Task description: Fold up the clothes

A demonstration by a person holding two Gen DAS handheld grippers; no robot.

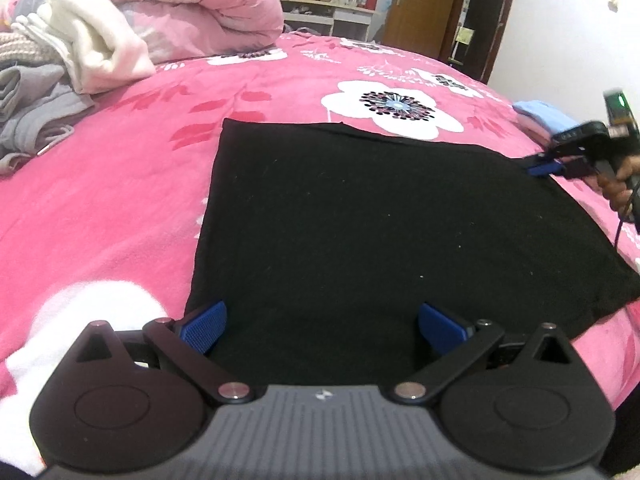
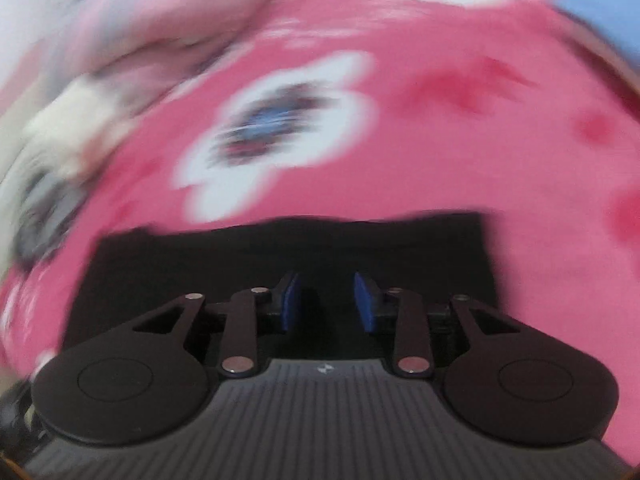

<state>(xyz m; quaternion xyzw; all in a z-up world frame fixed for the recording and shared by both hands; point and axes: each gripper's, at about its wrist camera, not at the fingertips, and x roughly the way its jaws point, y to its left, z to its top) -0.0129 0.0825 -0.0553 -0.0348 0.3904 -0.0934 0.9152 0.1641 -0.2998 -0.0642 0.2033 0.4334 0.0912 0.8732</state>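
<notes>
Black cloth garment point(image 1: 360, 220) lay flat, folded square, on the pink floral bedspread point(image 1: 120, 200). Left gripper point(image 1: 322, 320) jaws wide apart; right gripper point(image 2: 326, 300) narrowly apart, empty. Grey-white pile point(image 1: 60, 80) apparently unfolded.

A pink bedspread point(image 1: 120, 200) printed with white flowers is seen across most of the left wrist view, and blurred in the right wrist view; a rolled pink quilt point(image 1: 208, 4) lies at the upper left; a shelf of small items point(image 1: 332, 4) is seen at the top centre, beside a brown wooden door point(image 1: 424, 8) to its right; a white wall point(image 1: 568, 40) fills the upper right.
</notes>
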